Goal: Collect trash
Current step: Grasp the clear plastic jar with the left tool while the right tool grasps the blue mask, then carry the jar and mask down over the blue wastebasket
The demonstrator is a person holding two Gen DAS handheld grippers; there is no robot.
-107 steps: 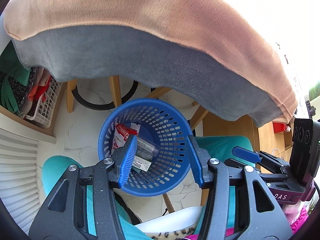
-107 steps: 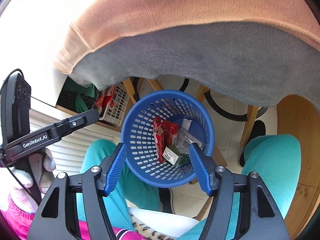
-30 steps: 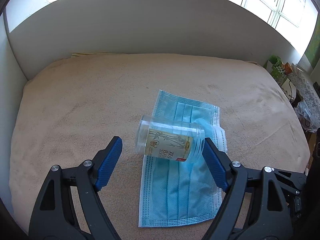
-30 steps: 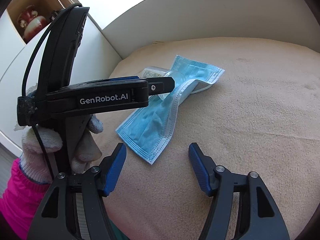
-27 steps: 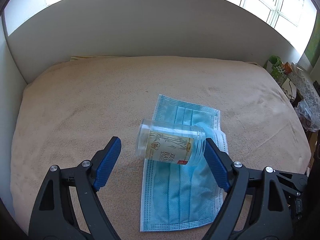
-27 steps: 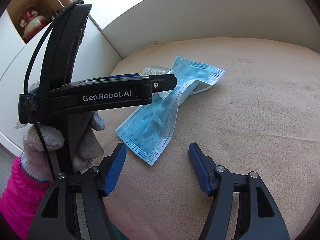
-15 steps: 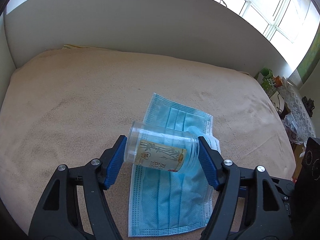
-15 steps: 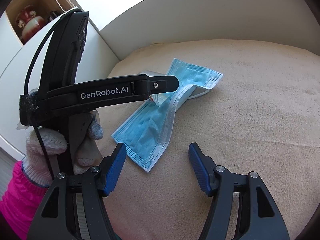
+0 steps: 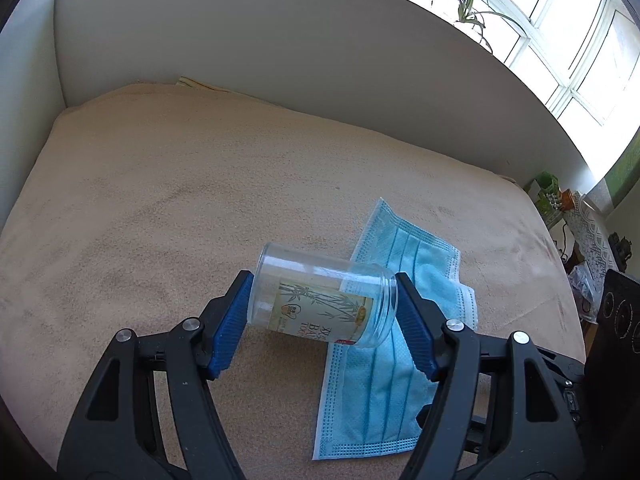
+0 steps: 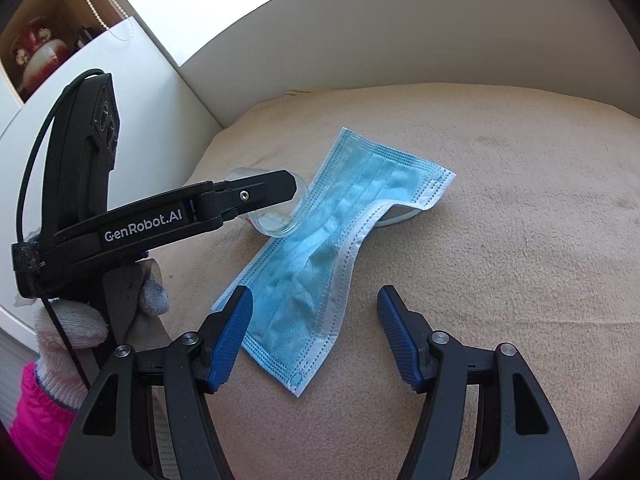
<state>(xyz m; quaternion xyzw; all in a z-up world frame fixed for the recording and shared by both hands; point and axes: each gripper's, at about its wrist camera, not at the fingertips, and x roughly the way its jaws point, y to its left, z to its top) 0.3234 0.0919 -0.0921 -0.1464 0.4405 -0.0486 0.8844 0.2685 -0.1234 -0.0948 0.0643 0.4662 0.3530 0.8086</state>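
On the beige blanket [image 9: 168, 184], left side first: the left gripper [image 9: 322, 326] has closed in on the jar [image 9: 320, 300] since a second ago, when its left pad stood clear of the base. Now both pads sit against it, one on the base, one on the open mouth, so I read it as clamped end to end. The jar lies on its side, tilted, mouth end over the near edge of the mask [image 9: 394, 344]; whether it is off the blanket yet, can't tell. The gripper has also slid in and rolled a bit versus half a second back, lining up with the jar's axis. Moving right: the mask lies flat on the blanket, unchanged, one corner curled. The right gripper [image 10: 314, 334] hovers over the mask's near end, jaws apart, nothing between them, same width as before. A gloved hand [image 10: 72, 316] holds the left tool. Meaning: the jar pick looks secured, lift and carry to the bin should come next; the mask is the remaining item, likely the right gripper's job.
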